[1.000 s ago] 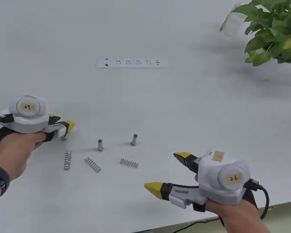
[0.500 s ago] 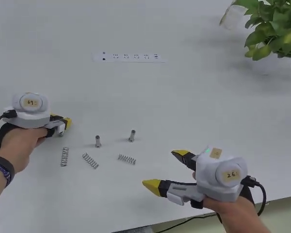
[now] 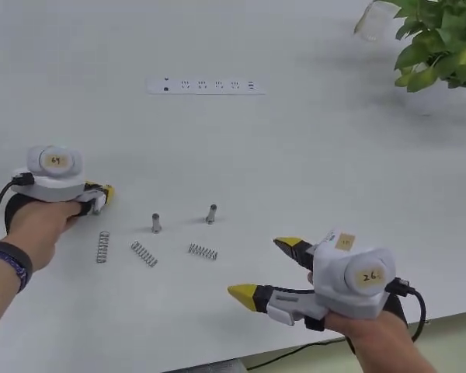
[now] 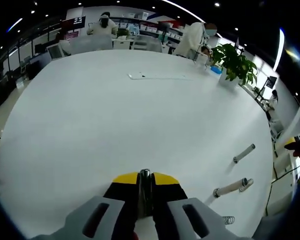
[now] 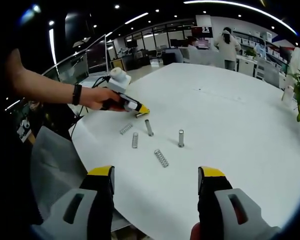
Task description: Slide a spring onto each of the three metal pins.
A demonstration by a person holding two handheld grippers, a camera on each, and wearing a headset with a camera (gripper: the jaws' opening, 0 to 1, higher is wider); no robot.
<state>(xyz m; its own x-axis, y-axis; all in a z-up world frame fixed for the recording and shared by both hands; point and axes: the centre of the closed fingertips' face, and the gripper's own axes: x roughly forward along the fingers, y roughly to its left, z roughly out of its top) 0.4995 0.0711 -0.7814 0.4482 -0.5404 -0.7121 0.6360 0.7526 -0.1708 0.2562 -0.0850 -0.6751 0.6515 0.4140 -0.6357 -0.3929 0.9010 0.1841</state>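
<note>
L gripper (image 3: 102,194) sits twd the left edge of the bench (image 3: 318,155). Its jaws are pinched together on the held pin (image 4: 145,192), and the left gripper view shows the shaft clamped betw the yellow tips. Middle pin (image 3: 156,223) and right-hand pin (image 3: 211,214) stand upright near the front edge, apart from each other. Three springs lie flat just in front of them, none on a pin yet: left spring (image 3: 102,246), centre spring (image 3: 144,253), right spring (image 3: 203,251). R gripper (image 3: 267,270) hovers by the front edge, to the right of the parts, jaws wide apart & empty.

Likely risks:
- A spring lying flat on a smooth bench prob skids or flicks away if the R jaws close off-centre. Too hard a squeeze could crush the coils.
- If gripped mid-length, a spring may swivel, so its bore won't line up w/ the pin end.
- A jaw reaching for the right spring could knock over the right-hand pin, which is close by.
- Can't tell how much of the held pin sticks out. If it's short, the spring has little to seat on.
</note>
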